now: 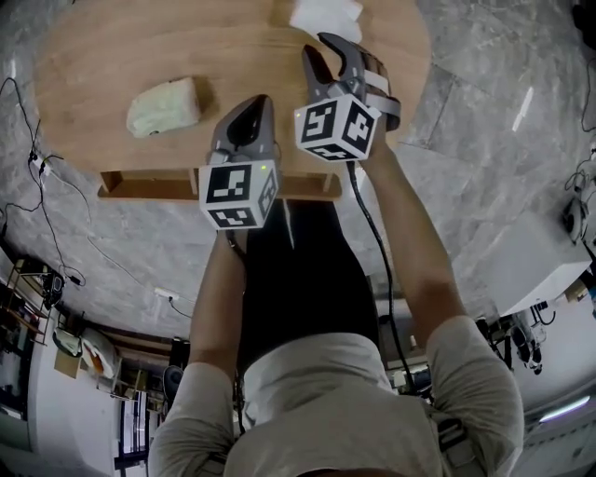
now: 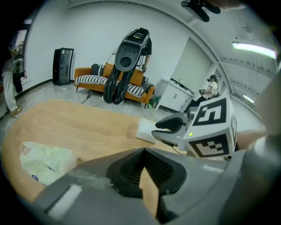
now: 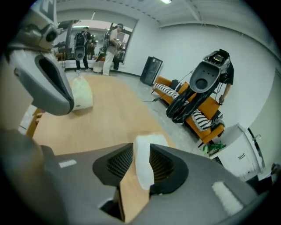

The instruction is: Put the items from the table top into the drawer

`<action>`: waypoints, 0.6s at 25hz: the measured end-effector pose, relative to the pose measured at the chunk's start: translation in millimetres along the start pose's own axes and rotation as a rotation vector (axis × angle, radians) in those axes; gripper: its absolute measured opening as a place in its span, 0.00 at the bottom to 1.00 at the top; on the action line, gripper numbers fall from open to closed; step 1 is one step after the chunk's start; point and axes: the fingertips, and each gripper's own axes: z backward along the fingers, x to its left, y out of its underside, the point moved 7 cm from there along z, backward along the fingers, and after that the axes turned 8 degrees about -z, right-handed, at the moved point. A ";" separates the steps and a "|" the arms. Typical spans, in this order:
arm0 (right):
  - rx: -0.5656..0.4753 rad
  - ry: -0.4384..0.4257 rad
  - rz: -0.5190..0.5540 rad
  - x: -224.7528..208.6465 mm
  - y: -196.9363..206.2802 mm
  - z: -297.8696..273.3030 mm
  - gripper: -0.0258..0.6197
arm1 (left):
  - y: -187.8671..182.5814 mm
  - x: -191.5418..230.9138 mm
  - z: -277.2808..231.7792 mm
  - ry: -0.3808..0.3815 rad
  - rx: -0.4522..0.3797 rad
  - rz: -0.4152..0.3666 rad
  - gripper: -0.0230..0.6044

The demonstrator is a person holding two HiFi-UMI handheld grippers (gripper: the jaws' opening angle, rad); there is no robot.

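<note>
Left gripper (image 1: 256, 104) (image 2: 143, 151): forearm stretched forward, pointing down over the near edge of the counter (image 1: 112, 56); fingers closed, nothing between them.
Right gripper (image 1: 315, 43) (image 3: 141, 151): just right of the left one, reaching farther, tilted down; fingers apart, gripping nothing.
White pad (image 1: 326, 16) (image 3: 144, 162): at the counter's far edge, just beyond the right fingers, in line with their gap.
Pale bag (image 1: 165, 105) (image 2: 44, 162): left on the counter, well apart from both grippers.
Drawer (image 1: 149, 186): pulled out under the near edge.
</note>
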 end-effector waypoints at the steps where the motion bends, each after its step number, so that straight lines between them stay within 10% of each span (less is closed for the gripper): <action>1: 0.020 0.008 0.039 0.9 1.9 -6.8 0.25 | 1.7 2.7 -3.4 -0.002 0.006 -0.005 0.07; 9: 0.197 0.052 0.290 5.2 24.0 -45.0 0.26 | 11.7 8.2 -3.0 -0.013 0.022 0.022 0.07; 15: 0.168 0.055 0.322 3.5 25.1 -44.5 0.09 | 28.8 2.6 4.6 -0.012 0.047 0.044 0.07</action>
